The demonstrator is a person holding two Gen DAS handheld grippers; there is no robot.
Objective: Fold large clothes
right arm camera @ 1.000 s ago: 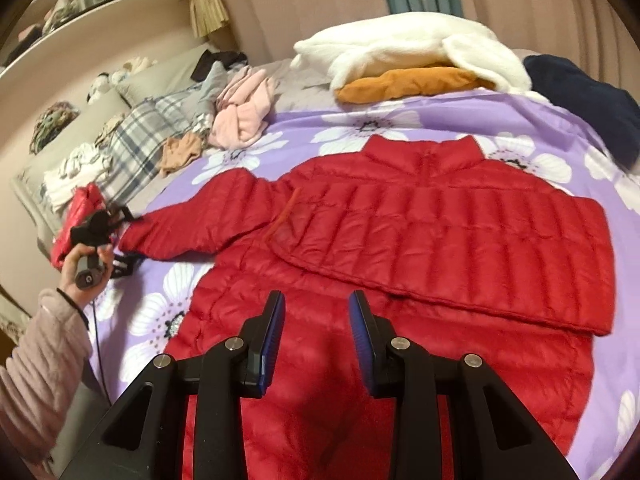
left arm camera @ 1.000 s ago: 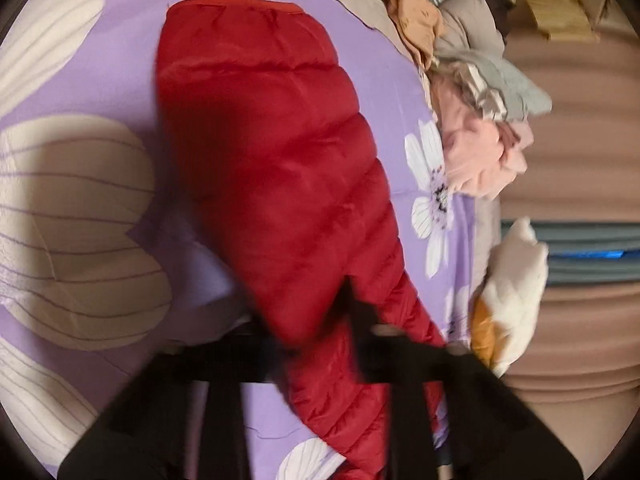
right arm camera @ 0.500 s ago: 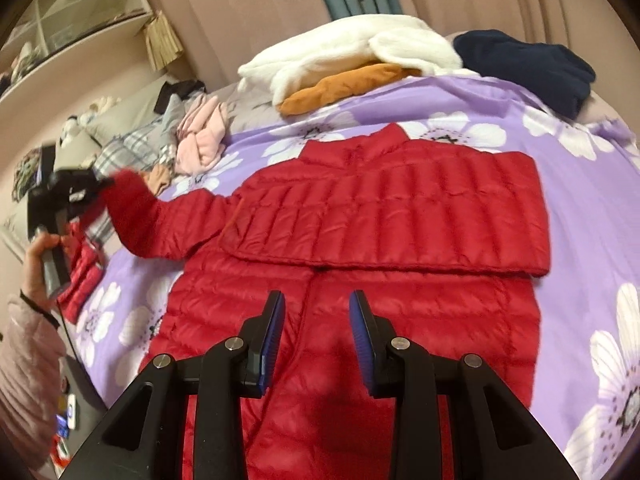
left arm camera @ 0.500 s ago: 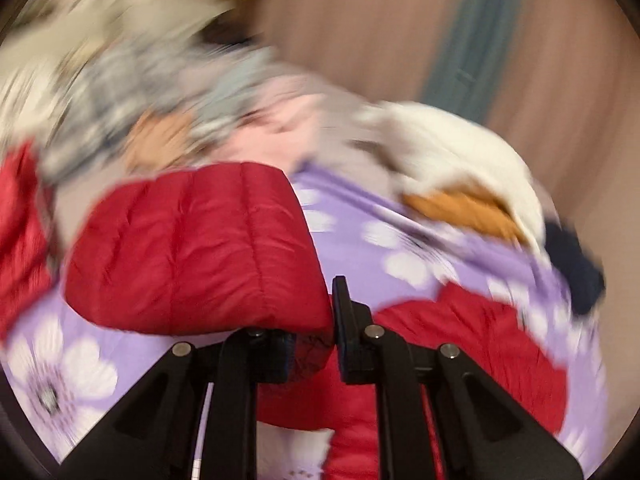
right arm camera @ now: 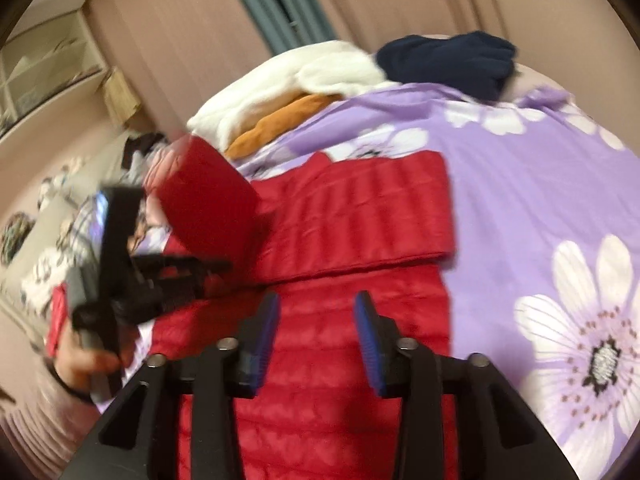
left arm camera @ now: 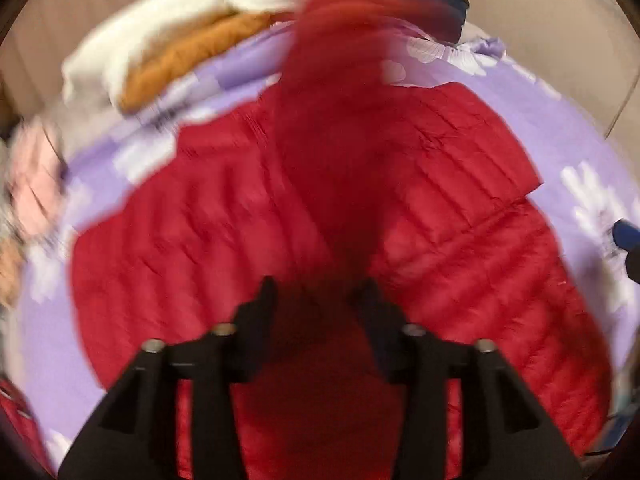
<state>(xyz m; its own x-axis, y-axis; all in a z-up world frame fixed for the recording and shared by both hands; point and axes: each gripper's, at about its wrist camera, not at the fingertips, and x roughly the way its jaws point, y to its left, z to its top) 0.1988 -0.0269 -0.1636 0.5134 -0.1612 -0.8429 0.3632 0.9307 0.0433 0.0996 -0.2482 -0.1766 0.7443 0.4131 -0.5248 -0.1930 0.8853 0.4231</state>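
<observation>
The left claw (left arm camera: pixel 318 300) seems, through blur, to pinch the raised sleeve (left arm camera: pixel 336 92) of the red quilted jacket (right arm camera: pixel 360 220). The right claw (right arm camera: pixel 316 316) hangs spread above its lower half. It lies flat on the purple flowered bed (right arm camera: pixel 540 184), collar toward the white pillow (right arm camera: pixel 304 76), length running away from the claws.

We see the raised sleeve (left arm camera: pixel 332 128) smeared by motion blur in the left wrist view, hiding the jacket's (left arm camera: pixel 480 240) collar. Whether the left hand-held gripper (left arm camera: pixel 320 300) pinches fabric, we cannot tell. The jacket hem is cut off below.
</observation>
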